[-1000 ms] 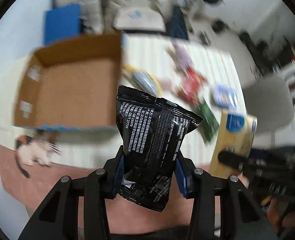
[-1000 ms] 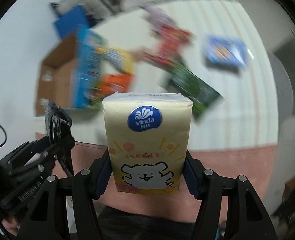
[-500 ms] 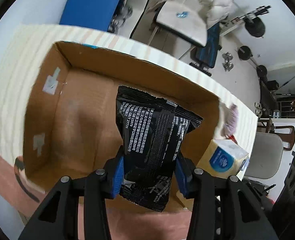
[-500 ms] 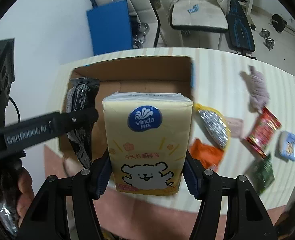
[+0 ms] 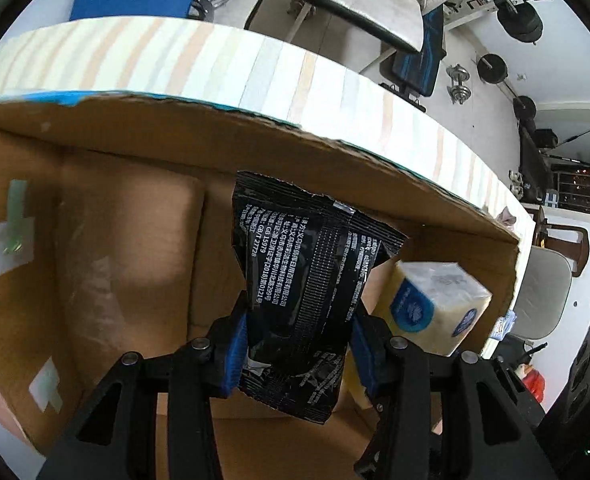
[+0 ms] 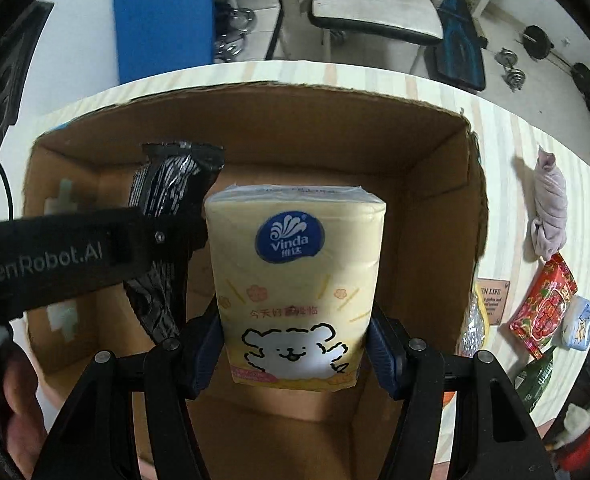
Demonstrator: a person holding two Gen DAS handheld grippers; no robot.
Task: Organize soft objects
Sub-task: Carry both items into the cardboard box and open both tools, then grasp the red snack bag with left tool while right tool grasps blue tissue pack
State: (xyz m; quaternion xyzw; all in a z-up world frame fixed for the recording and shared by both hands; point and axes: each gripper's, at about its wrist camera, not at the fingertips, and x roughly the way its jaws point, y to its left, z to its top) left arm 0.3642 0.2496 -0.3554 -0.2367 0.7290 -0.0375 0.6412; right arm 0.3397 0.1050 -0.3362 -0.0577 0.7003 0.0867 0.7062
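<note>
Pale striped wood formed the tabletop (image 6: 507, 140), with chairs and dumbbells on the floor behind it. An open cardboard box (image 6: 435, 184) sat on the table, and both tools hung over its inside. The left gripper (image 5: 299, 340) had a black foil packet (image 5: 307, 276) upright between its blue pads, and its jaws were easing apart, though the pads seemed to touch the packet's sides. The right gripper (image 6: 295, 344) was clamped on a yellow tissue pack (image 6: 295, 280), held upright just beside the packet. Outside the box, on the table to the right, lay a rolled grey cloth (image 6: 549, 212), a red snack bag (image 6: 543, 308) and a small blue pack (image 6: 581, 322).
</note>
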